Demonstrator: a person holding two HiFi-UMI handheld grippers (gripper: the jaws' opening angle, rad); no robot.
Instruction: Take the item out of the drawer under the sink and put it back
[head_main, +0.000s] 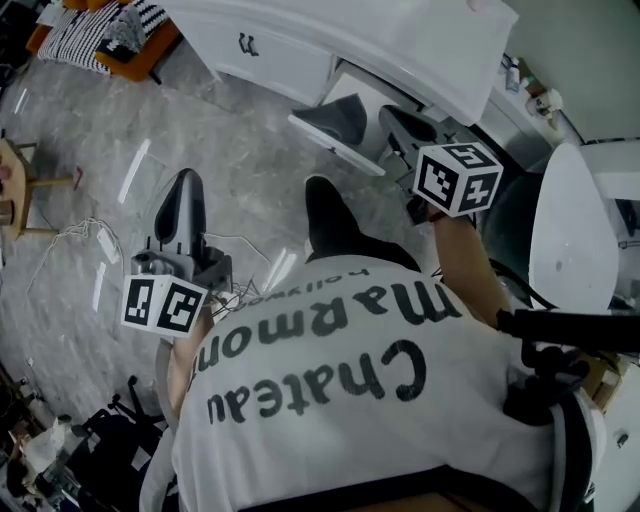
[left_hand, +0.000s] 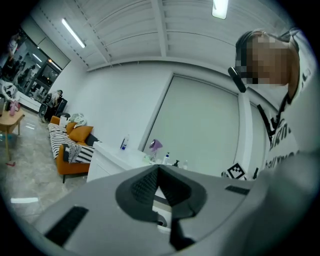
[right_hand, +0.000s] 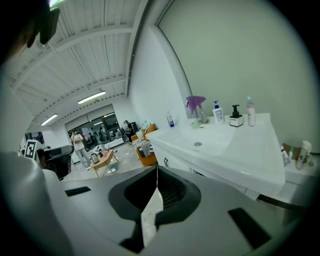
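The white bench (right_hand: 235, 150) with its sink is faced. Beneath it the drawer (head_main: 335, 125) appears pulled open, and the item inside cannot be made out. The right tool (right_hand: 156, 172) is held near that drawer, jaws together on nothing. The left tool (left_hand: 159, 169), likewise closed and empty, is held well back. If the drawer is entered with the jaws closed, the item would likely be shoved rather than grasped, and the drawer front could be knocked.

"Chateau Marmon" and smaller "hollywood", upside down, on the white shirt (head_main: 330, 450)
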